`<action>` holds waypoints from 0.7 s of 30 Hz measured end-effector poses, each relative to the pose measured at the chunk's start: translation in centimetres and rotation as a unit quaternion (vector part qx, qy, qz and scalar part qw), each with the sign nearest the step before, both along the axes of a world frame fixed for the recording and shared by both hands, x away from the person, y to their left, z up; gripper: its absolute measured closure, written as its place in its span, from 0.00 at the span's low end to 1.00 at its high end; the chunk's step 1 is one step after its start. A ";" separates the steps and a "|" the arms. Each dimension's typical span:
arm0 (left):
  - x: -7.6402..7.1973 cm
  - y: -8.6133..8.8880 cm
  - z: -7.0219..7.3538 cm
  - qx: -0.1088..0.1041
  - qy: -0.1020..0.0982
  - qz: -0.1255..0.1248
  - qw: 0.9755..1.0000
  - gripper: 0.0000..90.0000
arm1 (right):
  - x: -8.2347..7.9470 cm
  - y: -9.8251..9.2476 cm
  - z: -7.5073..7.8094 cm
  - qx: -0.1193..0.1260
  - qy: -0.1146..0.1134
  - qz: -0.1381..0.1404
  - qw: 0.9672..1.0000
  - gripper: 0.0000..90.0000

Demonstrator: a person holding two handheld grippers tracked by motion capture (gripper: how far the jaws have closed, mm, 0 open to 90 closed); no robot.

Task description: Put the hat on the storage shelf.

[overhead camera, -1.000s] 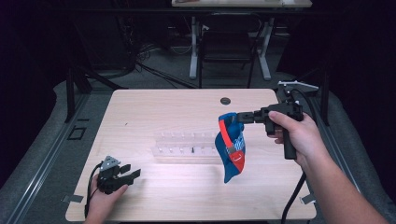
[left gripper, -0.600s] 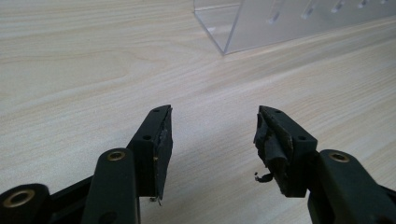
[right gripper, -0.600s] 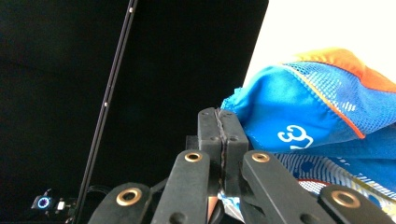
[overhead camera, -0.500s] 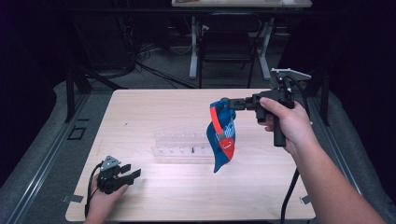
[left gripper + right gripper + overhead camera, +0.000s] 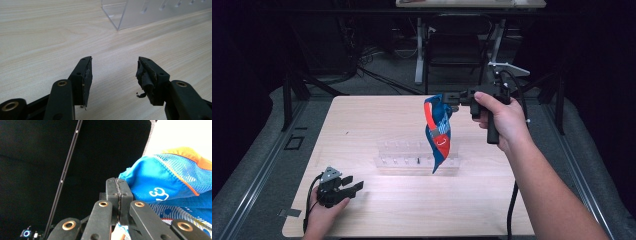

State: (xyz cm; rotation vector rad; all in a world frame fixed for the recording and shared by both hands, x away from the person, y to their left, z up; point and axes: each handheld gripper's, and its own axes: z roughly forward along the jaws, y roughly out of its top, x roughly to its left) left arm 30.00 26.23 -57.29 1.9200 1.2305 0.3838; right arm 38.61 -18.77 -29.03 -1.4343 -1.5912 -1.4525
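A blue cloth bag [image 5: 438, 131] with orange trim and white print hangs in the air over the table's middle, its tip dangling just above a clear acrylic rack [image 5: 412, 159]. My right gripper [image 5: 447, 98] is shut on the bag's top edge; in the right gripper view its jaws [image 5: 117, 195] are pressed together with the blue mesh fabric [image 5: 172, 182] bunched beside them. My left gripper [image 5: 354, 183] rests near the table's front left corner, open, with bare wood between its jaws [image 5: 113, 75].
The light wooden table [image 5: 377, 120] has a small dark round mark [image 5: 451, 107] near its far edge. A corner of the clear rack [image 5: 140, 12] lies ahead of the left gripper. Chairs and table legs [image 5: 457, 50] stand in the dark behind the table.
My right hand has carried the bag leftward and upward, from the table's right side to above the rack. The left gripper has stayed put.
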 end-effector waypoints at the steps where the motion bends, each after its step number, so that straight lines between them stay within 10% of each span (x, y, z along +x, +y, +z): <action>1: 0.0 0.0 0.0 0.003 0.003 -0.001 1.000 0.52 | 0.2 0.2 0.0 0.002 0.001 -0.001 1.000 1.00; 21: 0.0 -0.1 0.0 -0.001 -0.004 -0.001 1.000 0.52 | 2.6 3.7 -1.2 0.017 0.007 -0.009 1.000 1.00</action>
